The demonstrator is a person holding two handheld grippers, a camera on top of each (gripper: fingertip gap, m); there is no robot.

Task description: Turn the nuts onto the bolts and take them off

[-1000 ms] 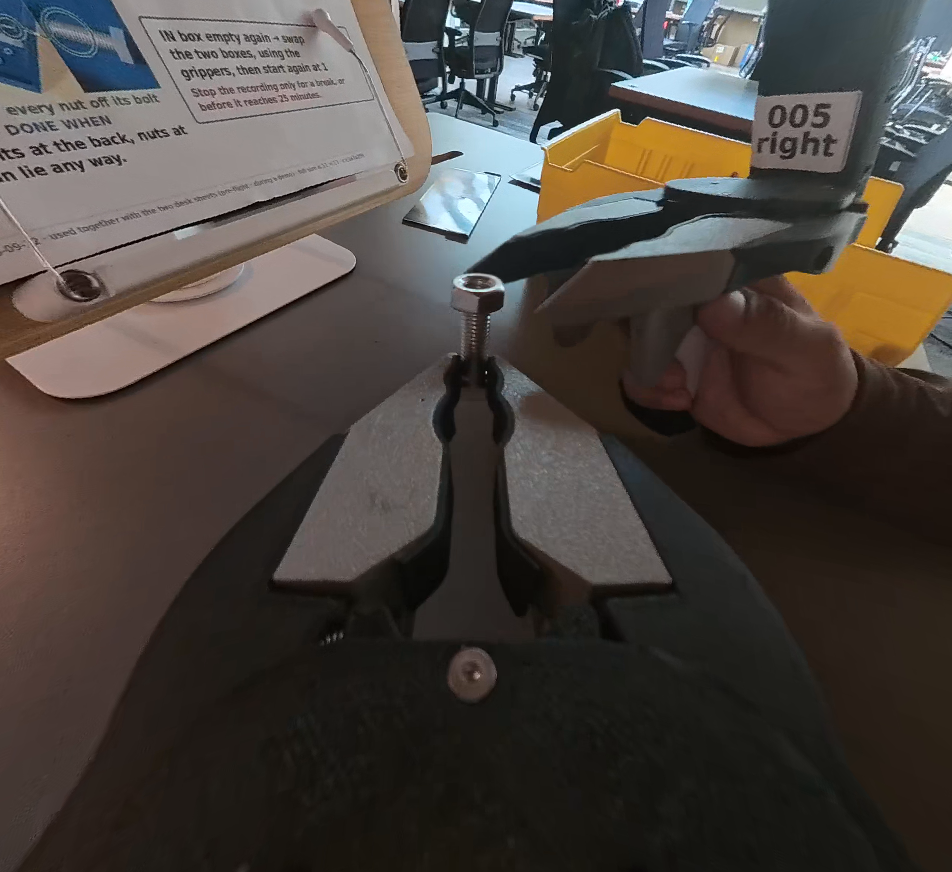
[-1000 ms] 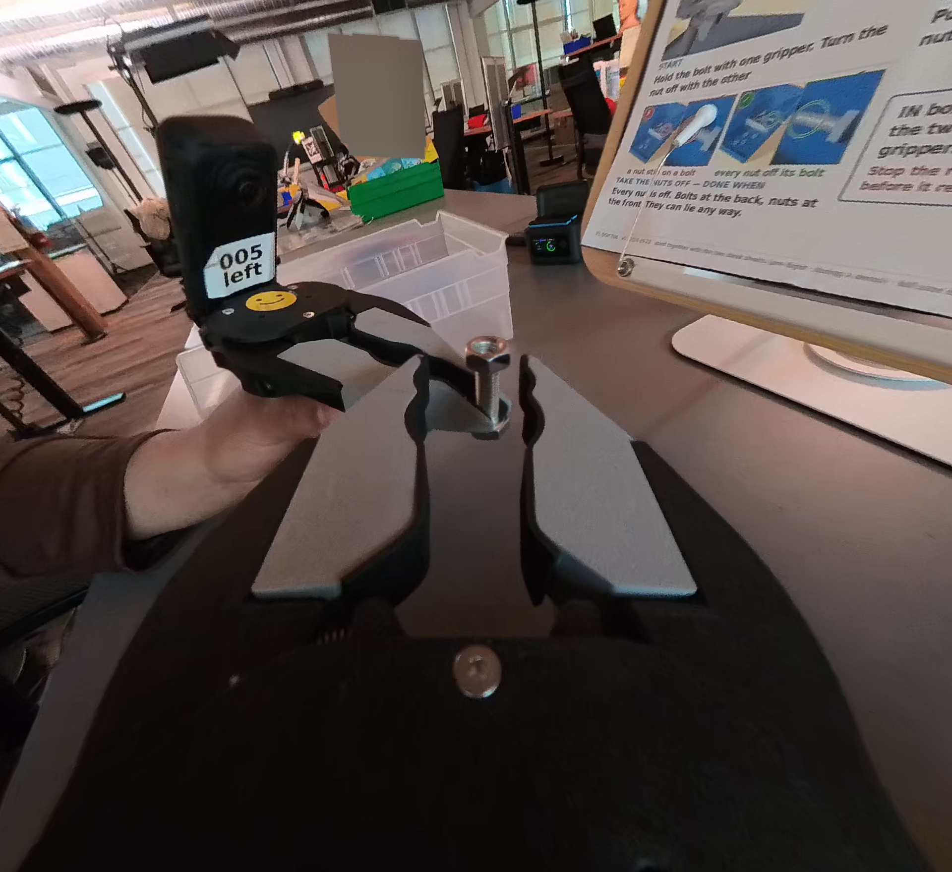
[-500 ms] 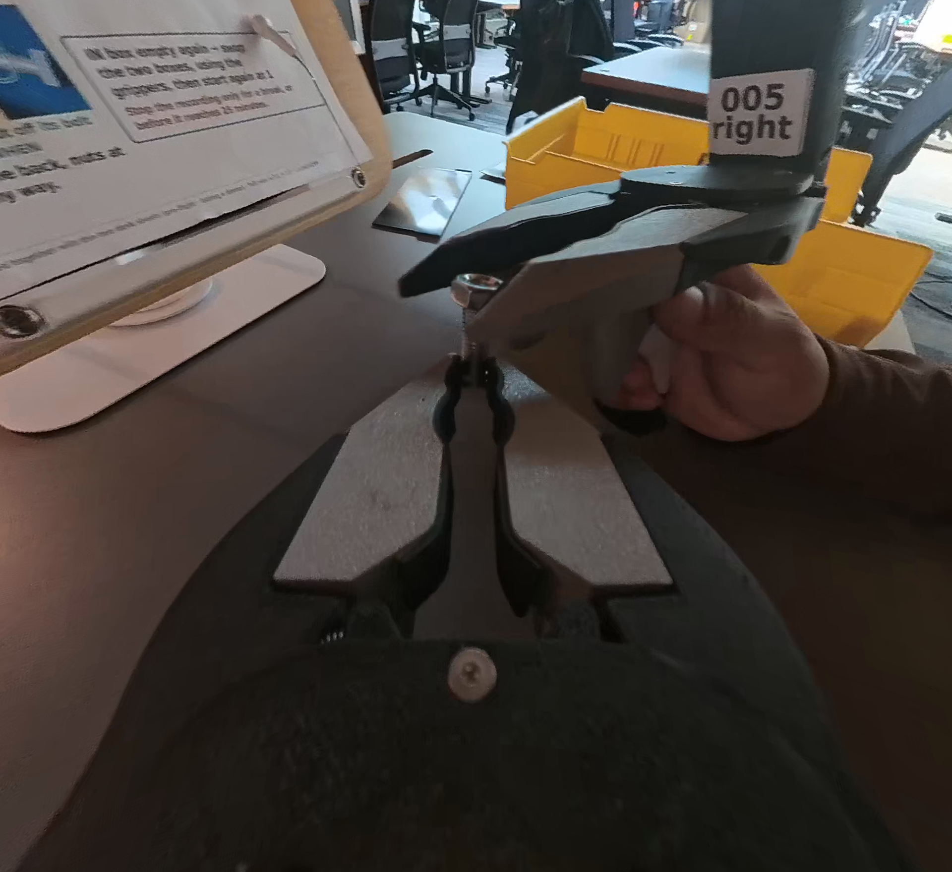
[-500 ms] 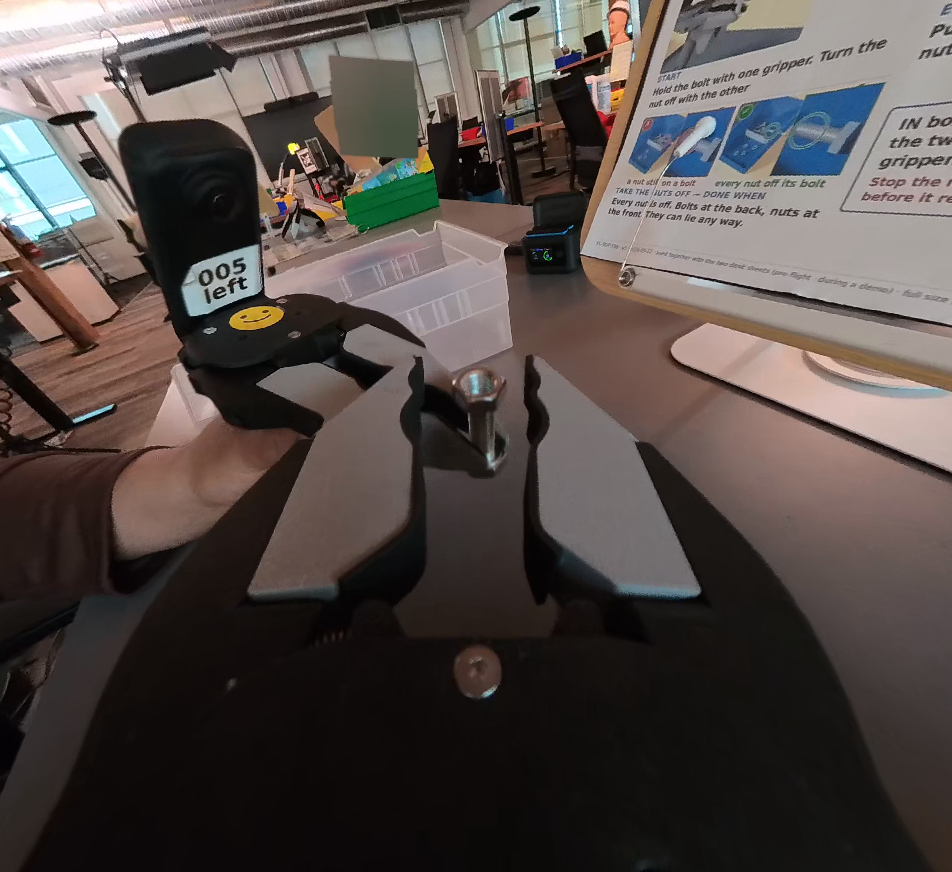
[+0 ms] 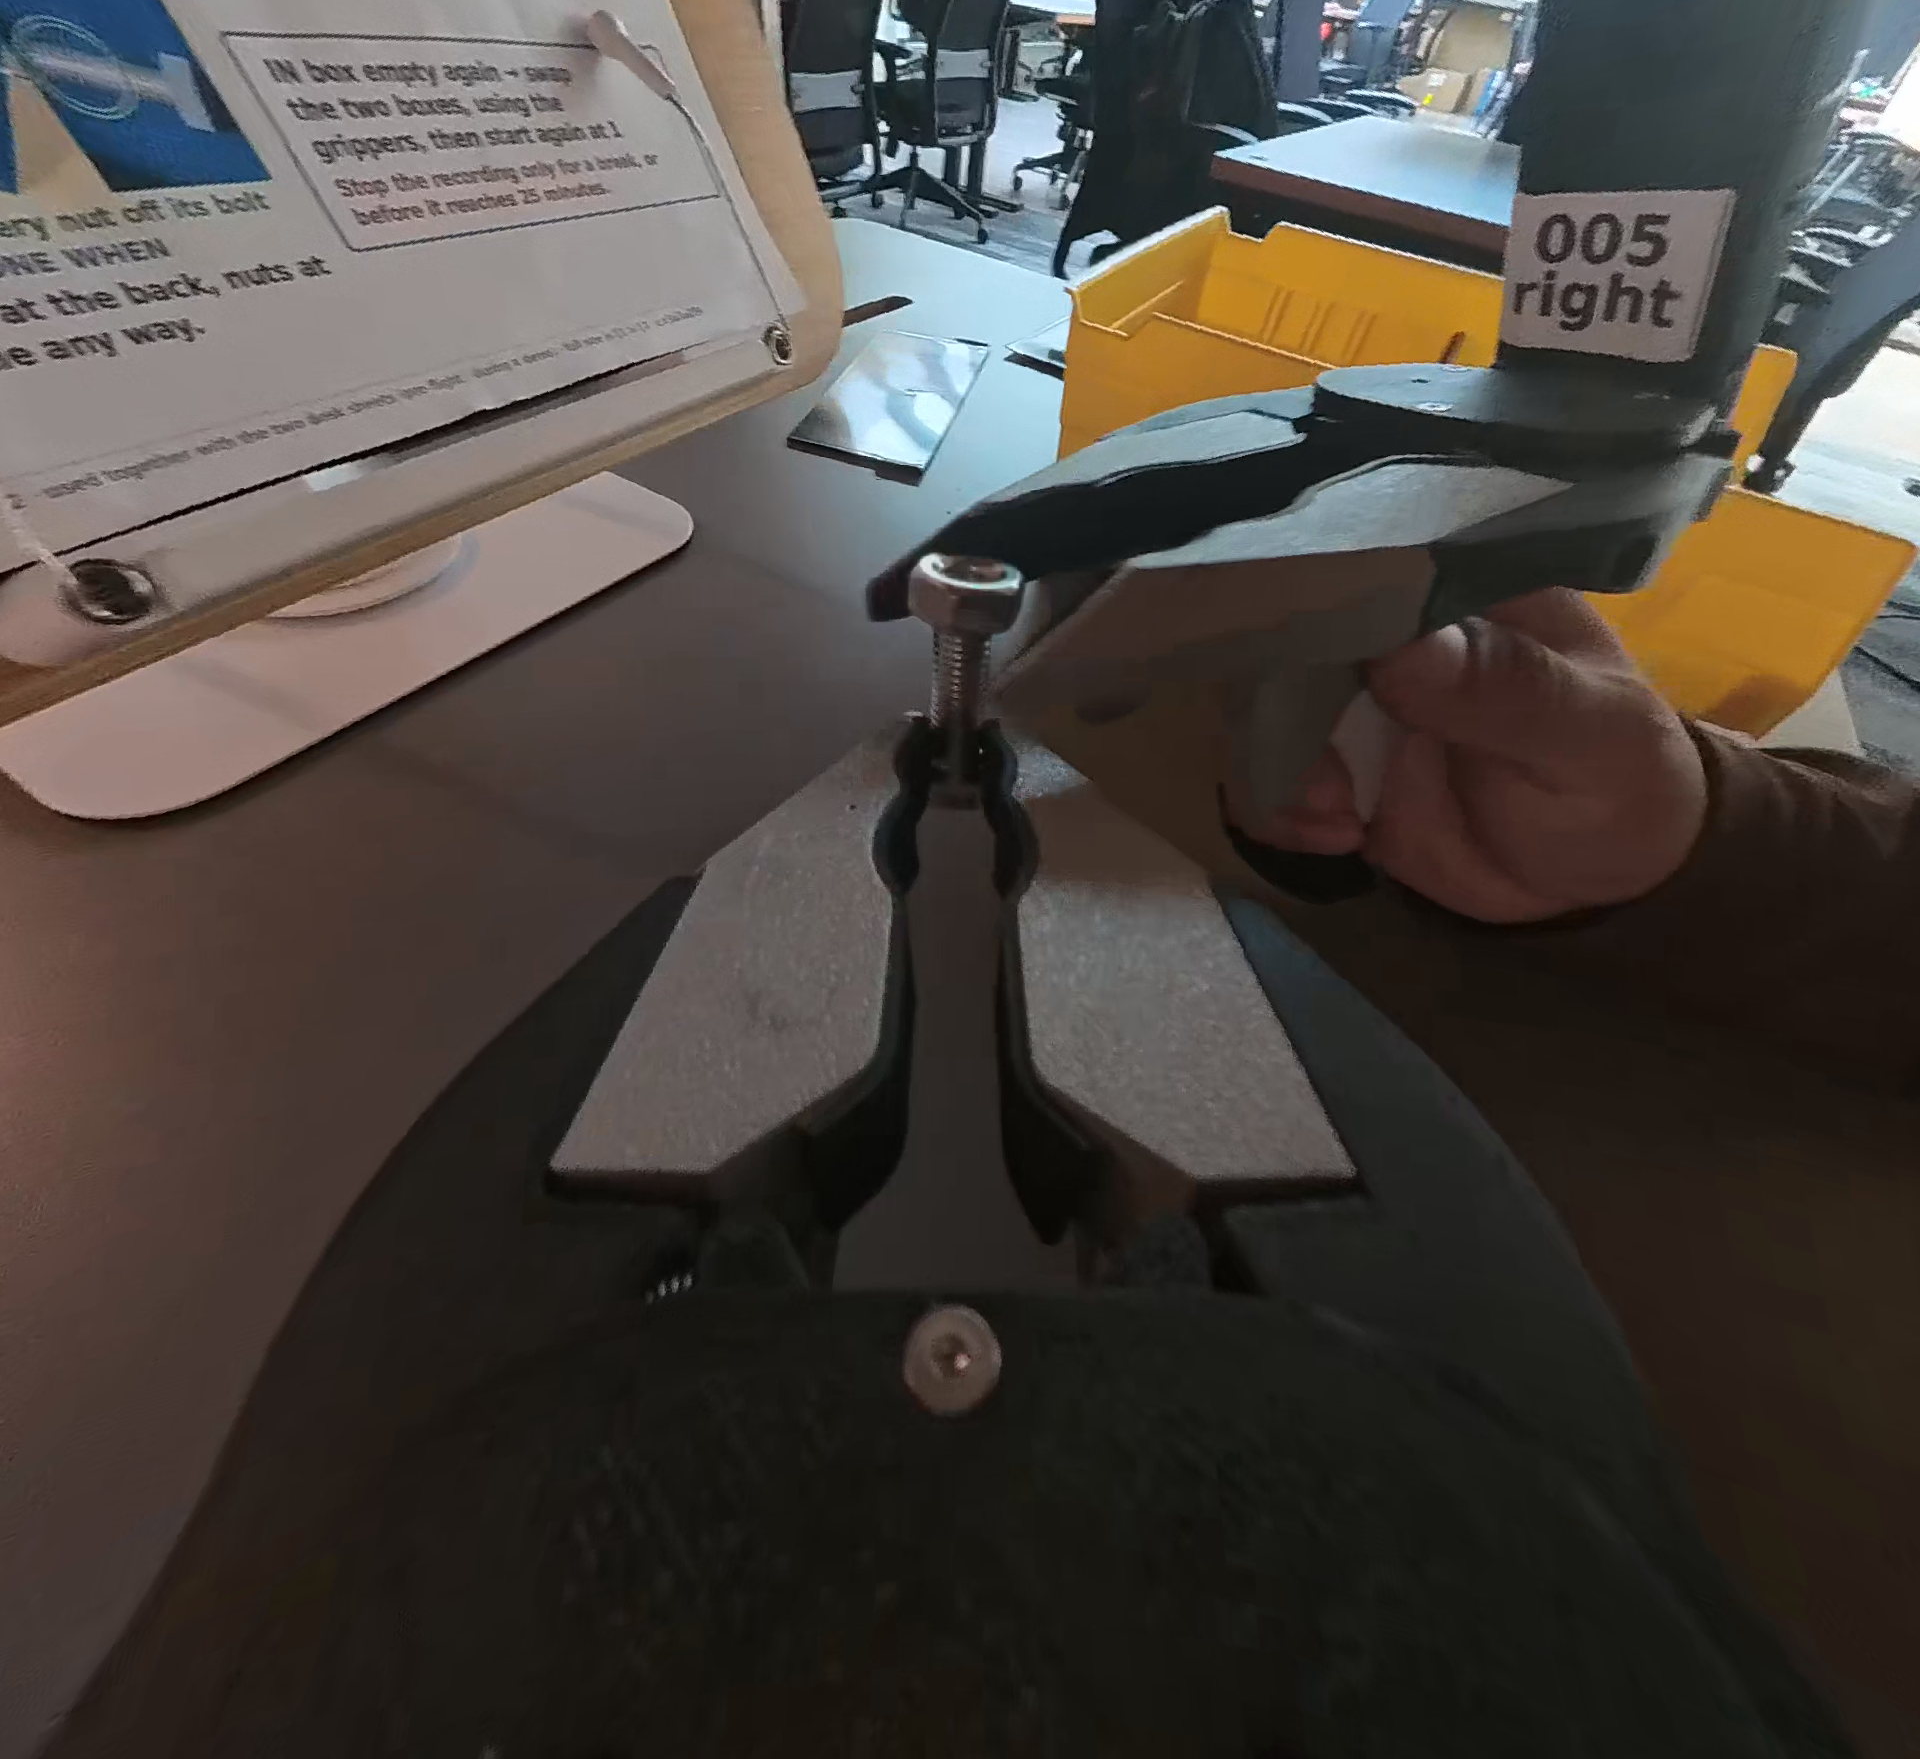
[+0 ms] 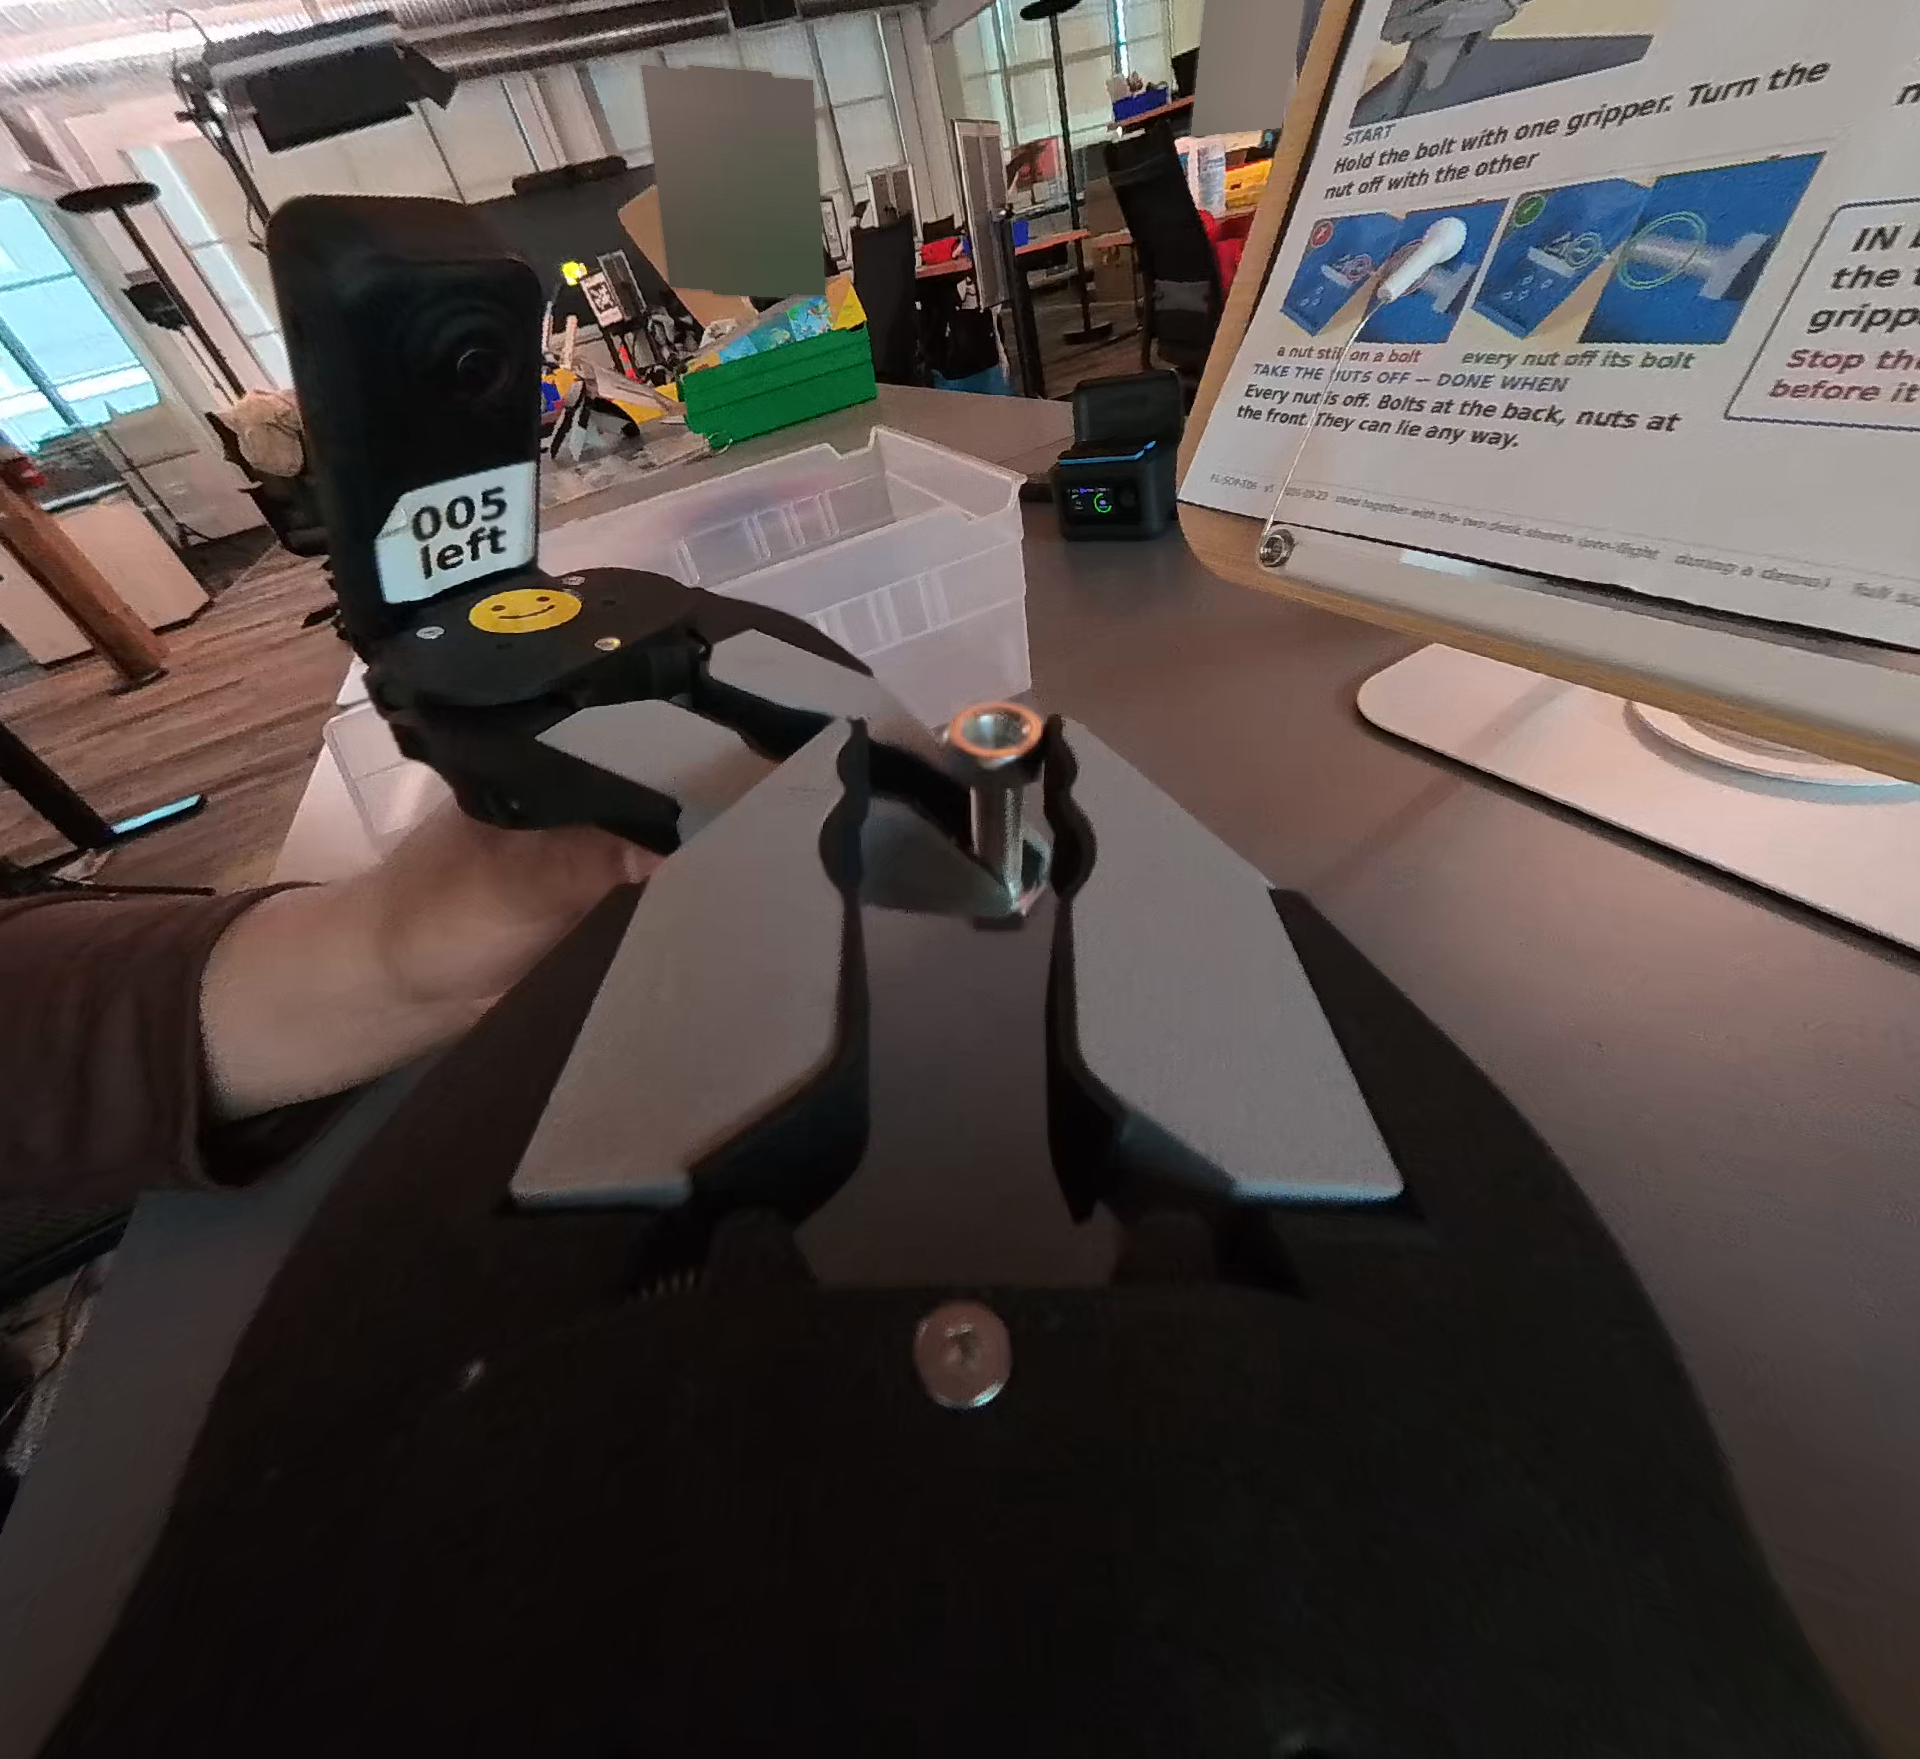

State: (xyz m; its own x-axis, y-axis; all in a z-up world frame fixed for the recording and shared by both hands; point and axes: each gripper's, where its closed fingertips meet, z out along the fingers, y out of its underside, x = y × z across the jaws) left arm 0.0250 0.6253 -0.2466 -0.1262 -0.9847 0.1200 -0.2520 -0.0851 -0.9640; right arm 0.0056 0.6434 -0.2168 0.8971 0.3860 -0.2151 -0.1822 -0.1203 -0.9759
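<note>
A steel bolt (image 5: 954, 681) stands upright over the dark table, with a hex nut (image 5: 961, 589) at its top end. My left gripper (image 5: 954, 759) is shut on the bolt's lower end. It also shows in the right wrist view (image 6: 977, 878), held by a hand. My right gripper (image 6: 951, 764) is open, and the nut (image 6: 995, 739) sits between its fingertips, close to the right finger (image 6: 1164, 971). In the left wrist view the right gripper (image 5: 951, 634) reaches in from the right, level with the nut.
An instruction board on a white stand (image 5: 343, 629) stands at the left of the left wrist view. A yellow bin (image 5: 1278, 338) sits behind the right gripper. A clear plastic bin (image 6: 862, 556) and a small black device (image 6: 1117, 488) lie beyond the left gripper. My two grippers' fingertips are within a few centimetres of each other.
My right gripper has moved in from beside the bolt until the nut sits between its open fingertips. My left gripper has kept its hold on the bolt.
</note>
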